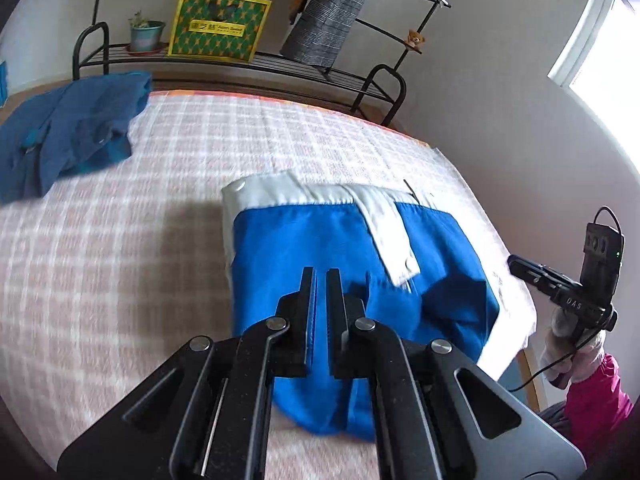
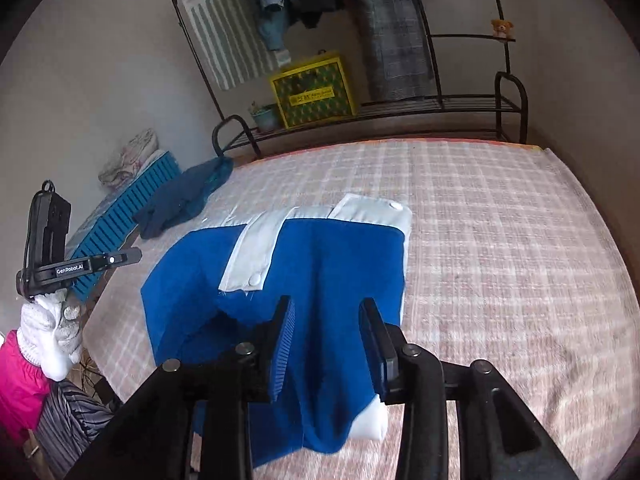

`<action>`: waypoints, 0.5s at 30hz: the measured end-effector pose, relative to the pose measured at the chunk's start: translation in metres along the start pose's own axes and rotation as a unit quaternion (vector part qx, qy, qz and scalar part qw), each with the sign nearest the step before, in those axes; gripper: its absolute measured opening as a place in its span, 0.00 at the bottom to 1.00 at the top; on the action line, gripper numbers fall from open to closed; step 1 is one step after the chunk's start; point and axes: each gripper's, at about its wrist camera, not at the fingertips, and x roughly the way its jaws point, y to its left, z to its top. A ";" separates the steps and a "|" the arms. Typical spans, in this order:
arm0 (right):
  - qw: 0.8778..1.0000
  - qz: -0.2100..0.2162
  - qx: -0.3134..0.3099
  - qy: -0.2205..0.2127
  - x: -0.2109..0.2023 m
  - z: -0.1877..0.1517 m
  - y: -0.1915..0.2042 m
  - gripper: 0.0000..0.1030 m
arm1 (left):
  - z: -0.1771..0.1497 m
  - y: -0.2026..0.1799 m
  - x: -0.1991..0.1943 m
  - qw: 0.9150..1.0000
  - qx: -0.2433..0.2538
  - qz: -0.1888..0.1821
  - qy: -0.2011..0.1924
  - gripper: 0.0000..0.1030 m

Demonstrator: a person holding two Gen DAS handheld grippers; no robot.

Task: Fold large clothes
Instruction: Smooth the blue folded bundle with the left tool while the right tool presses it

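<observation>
Now the blue garment (image 1: 360, 280) with its white collar band (image 1: 280, 194) is seen lying folded on the checked bedspread (image 1: 120, 240), just beyond both grippers, collar end far and loose hem near. The left gripper (image 1: 320, 276) is held above the near half of the bundle with its jaws drawn together and nothing visible between them. In the right wrist view, the right gripper (image 2: 327, 312) is held with its jaws parted and no cloth pinched; the blue fabric is merely seen through the gap. The long axis of the bundle appears to run from near to far, roughly in line with both grippers. The near hem is left rumpled and uneven, so a further tidy or a last fold from near to far is judged likely. Neither hand can be called clearly nearer; both hover over the near edge. A second, darker blue garment (image 1: 68, 136) is left heaped at the far left, well apart, presumably next.
</observation>
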 end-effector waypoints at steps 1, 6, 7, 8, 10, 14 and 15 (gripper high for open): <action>1.000 0.002 0.001 0.012 0.012 0.004 -0.002 0.32 | 0.005 -0.001 0.009 1.000 -0.003 -0.001 0.003 0.00; 0.998 -0.020 -0.017 0.055 0.052 0.014 -0.011 0.27 | 0.013 0.010 0.057 0.999 -0.015 0.010 0.039 0.00; 0.997 -0.022 -0.011 0.067 0.058 0.012 -0.017 0.27 | 0.009 0.017 0.069 0.998 -0.022 0.017 0.055 0.00; 0.996 -0.018 0.000 0.082 0.064 0.009 -0.024 0.27 | 0.002 0.023 0.078 0.997 -0.024 0.024 0.067 0.00; 0.995 -0.018 -0.003 0.102 0.073 0.002 -0.027 0.27 | -0.010 0.033 0.092 0.995 -0.036 0.015 0.091 0.00; 0.992 -0.037 -0.051 0.109 0.081 -0.013 -0.023 0.27 | -0.023 0.032 0.096 0.996 0.001 0.009 0.086 0.01; 0.992 -0.035 -0.043 0.114 0.080 -0.010 -0.025 0.27 | -0.022 0.031 0.092 0.996 -0.002 0.009 0.086 0.01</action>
